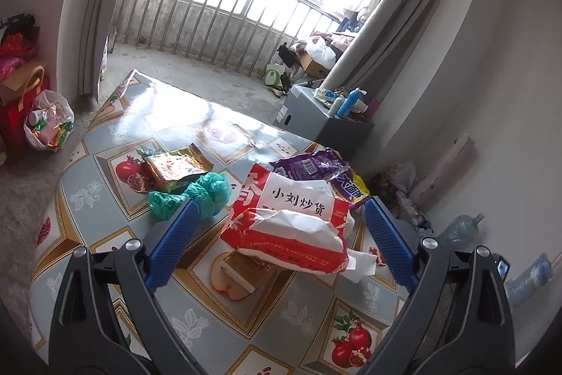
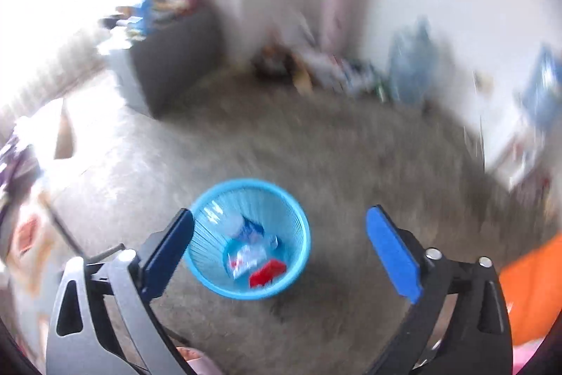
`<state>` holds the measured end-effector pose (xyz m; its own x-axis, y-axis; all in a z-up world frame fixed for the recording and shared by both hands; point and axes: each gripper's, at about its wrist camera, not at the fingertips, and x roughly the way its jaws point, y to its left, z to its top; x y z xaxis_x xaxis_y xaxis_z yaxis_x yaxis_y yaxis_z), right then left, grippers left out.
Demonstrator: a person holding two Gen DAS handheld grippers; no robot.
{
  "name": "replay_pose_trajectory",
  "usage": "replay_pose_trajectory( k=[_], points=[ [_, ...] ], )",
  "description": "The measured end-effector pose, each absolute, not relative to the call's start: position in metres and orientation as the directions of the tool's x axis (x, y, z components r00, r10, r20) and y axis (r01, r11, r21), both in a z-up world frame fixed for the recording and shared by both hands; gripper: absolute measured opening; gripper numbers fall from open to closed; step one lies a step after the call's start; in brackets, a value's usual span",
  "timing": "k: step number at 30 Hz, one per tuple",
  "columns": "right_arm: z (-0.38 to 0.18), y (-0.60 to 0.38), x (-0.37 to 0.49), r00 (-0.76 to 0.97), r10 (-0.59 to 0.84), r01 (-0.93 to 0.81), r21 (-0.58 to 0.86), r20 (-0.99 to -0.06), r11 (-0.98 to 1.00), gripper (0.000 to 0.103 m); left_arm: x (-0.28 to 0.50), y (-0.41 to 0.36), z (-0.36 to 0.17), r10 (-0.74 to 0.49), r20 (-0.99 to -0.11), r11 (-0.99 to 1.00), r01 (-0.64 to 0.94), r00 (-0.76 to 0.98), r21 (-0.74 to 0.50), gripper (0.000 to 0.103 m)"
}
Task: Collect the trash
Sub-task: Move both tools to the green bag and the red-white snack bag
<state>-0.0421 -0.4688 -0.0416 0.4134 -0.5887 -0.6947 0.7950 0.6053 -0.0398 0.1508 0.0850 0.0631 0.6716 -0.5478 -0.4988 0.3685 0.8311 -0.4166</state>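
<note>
Looking through the left wrist view first: left gripper has its jaws spread wide and holds nothing, its blue pads standing either side of a red-and-white snack bag on the table. Trash still lying there: a purple wrapper just behind the red bag and seemingly touching it, a yellow-edged wrapper at its right, a crumpled green plastic bag just left of it, an orange foil packet farther left. A white tissue sticks out from under the bag's near right corner. Risk, as I judge it: the bag is puffy and slack, so a pinch on a loose fold could slip, or drag the tissue and purple wrapper off the right edge of the table. On the floor far left, a clear sack holds what look like wrappers and a bottle. Right wrist view, badly blurred: right gripper also fully open and empty, above a blue wastebasket on the grey floor. Inside are a red piece, blue-and-white packaging and something pale; exact items unreadable. Risk: the basket is light and narrow, so a drop from this height could miss or tip it.
</note>
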Motion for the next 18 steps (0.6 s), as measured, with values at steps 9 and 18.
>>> replay_pose_trajectory(
  k=[9, 18],
  points=[
    [0.036, -0.340, 0.015, 0.628, -0.539, 0.532, -0.196, -0.562, 0.824, 0.096, 0.121, 0.101, 0.054, -0.471, -0.520, 0.881, 0.353, 0.713, -0.314, 0.091],
    [0.061, -0.237, 0.049, 0.845, -0.214, 0.223, -0.041, -0.489, 0.974, 0.096, 0.122, 0.113, 0.041, -0.438, -0.533, 0.899, 0.346, 0.724, -0.270, 0.091]
  ],
)
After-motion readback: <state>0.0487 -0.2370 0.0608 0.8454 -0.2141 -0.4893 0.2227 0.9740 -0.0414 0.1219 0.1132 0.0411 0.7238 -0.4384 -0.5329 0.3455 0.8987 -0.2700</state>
